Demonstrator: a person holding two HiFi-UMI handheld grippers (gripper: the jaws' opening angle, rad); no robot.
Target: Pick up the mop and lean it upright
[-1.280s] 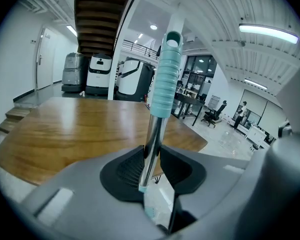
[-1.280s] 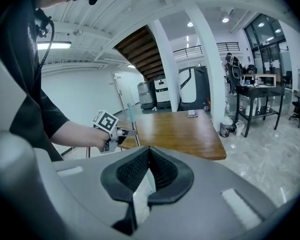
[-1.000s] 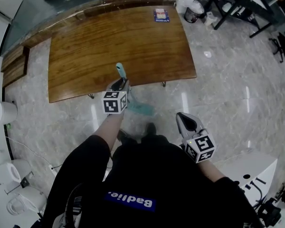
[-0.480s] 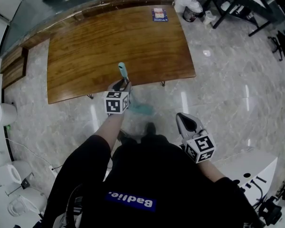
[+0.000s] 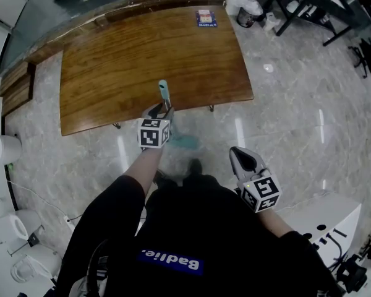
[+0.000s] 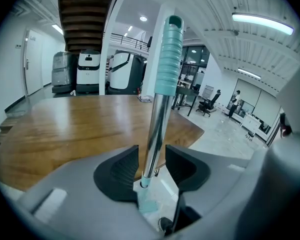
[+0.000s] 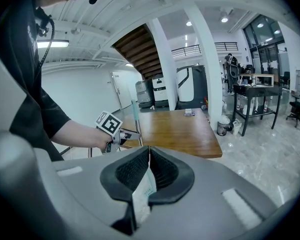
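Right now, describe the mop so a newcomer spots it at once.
Find the wooden table; at its near edge is the left gripper, whose jaws have just been opening around the mop. Nothing else here matches: chrome shaft, ribbed teal grip, teal head on the floor.

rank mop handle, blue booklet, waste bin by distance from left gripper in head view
1. mop handle: between left gripper's jaws, which have just been opening.
2. blue booklet: far edge of the wooden table.
3. waste bin: floor, past the table's far right corner.
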